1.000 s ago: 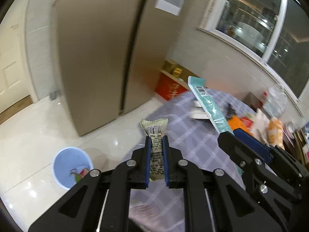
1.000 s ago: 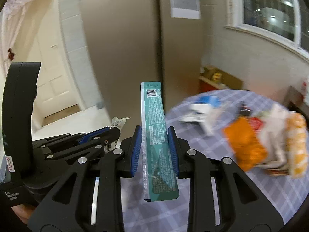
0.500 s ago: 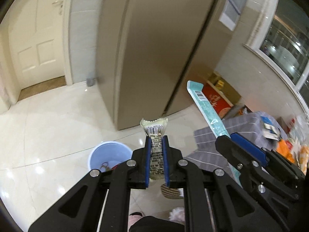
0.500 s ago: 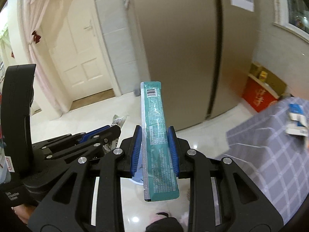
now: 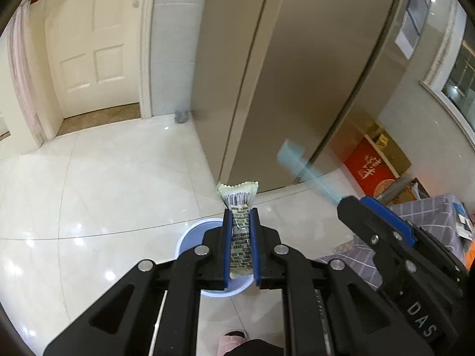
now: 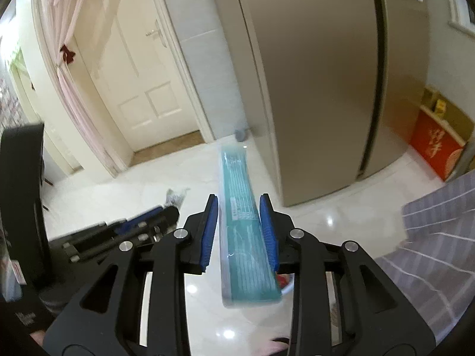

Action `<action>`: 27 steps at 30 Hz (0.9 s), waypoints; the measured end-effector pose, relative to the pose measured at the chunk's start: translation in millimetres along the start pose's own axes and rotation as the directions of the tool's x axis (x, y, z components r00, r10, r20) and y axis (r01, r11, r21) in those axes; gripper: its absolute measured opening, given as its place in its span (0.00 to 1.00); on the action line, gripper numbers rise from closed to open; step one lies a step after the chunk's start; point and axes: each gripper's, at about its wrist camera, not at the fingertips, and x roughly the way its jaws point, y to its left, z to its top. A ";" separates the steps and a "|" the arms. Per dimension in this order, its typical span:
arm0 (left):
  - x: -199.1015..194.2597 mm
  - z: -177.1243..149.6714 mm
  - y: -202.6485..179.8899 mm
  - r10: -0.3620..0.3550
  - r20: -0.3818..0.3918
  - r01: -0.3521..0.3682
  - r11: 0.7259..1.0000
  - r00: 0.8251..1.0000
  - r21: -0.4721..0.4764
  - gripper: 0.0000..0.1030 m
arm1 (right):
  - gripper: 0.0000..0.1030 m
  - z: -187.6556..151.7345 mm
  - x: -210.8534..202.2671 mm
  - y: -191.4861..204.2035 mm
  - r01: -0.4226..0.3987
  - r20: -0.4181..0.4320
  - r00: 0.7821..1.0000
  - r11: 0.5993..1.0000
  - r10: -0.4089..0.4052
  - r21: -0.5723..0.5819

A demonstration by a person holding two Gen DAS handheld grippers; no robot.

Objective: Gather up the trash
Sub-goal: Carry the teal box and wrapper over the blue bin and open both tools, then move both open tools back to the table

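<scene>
Blue bin [image 5: 190,238] is positioned below; the pale snack wrapper [image 5: 241,231] is clamped by the left gripper [image 5: 241,246], while the teal wrapper [image 6: 243,225] slips loose as the right gripper [image 6: 240,231] is opening for release.

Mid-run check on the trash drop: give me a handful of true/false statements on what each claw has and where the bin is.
1. The left claw is shut on a pale wrapper. True.
2. The blue bin sits on the table. False: it stands on the white floor, below the left claw.
3. The right claw is clamped tight on the teal packet. False: its jaws are opening, with a gap at the left pad; the packet is still between them.
4. The wrapper shows a barcode. True.
5. The door is wide open. False: it is closed.
</scene>
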 end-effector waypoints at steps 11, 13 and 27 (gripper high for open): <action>14.7 -5.1 9.0 0.007 -0.027 -0.007 1.000 1.000 0.001 0.11 | 0.45 -10.6 10.6 0.4 0.034 -0.028 0.999 0.999 -0.034 0.015; 15.3 -5.0 9.6 0.004 -0.031 -0.004 1.000 1.000 -0.004 0.11 | 0.45 -10.8 8.7 1.9 0.039 -0.024 0.999 0.999 -0.039 0.010; 25.8 -2.7 9.9 0.002 -0.045 -0.001 1.000 0.999 0.004 0.11 | 0.47 -9.9 8.7 1.7 0.074 -0.006 0.997 0.997 -0.074 0.012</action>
